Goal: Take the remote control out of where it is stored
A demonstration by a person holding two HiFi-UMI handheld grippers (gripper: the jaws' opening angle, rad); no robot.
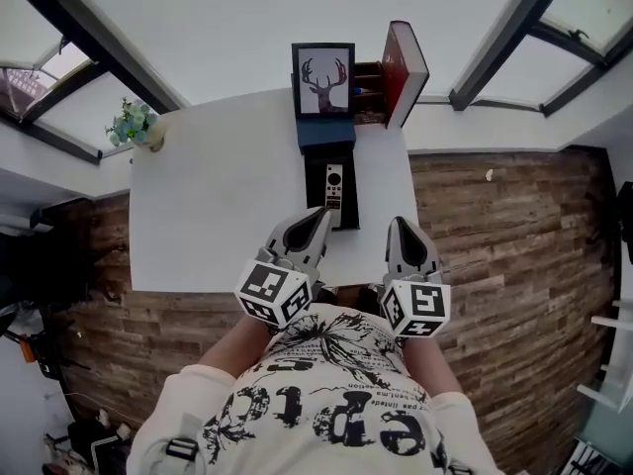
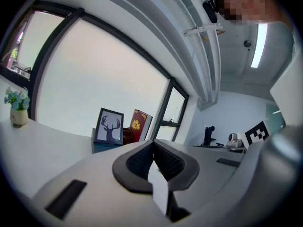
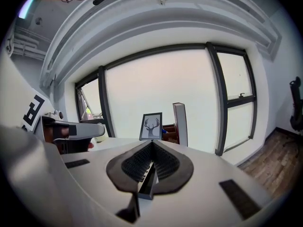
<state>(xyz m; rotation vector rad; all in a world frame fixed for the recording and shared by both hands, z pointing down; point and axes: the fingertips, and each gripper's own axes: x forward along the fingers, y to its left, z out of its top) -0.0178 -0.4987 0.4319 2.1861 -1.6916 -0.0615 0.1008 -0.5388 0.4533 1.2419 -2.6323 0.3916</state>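
A pale remote control [image 1: 333, 188] lies in a black open drawer [image 1: 348, 211] that juts toward me from a blue box [image 1: 326, 133] on the white table [image 1: 218, 206]. My left gripper [image 1: 320, 213] is shut and empty, its tips just over the drawer's near left corner, close to the remote's near end. My right gripper [image 1: 401, 224] is also shut and empty, a little right of the drawer near the table's front edge. In the left gripper view the jaws [image 2: 152, 142] meet; in the right gripper view they [image 3: 151, 143] meet too. Neither gripper view shows the remote.
A framed deer picture [image 1: 322, 79] stands on the blue box, with a red book [image 1: 406, 67] leaning to its right over a small wooden organiser [image 1: 368, 92]. A vase of flowers [image 1: 134, 123] sits at the table's far left corner. Wooden floor surrounds the table.
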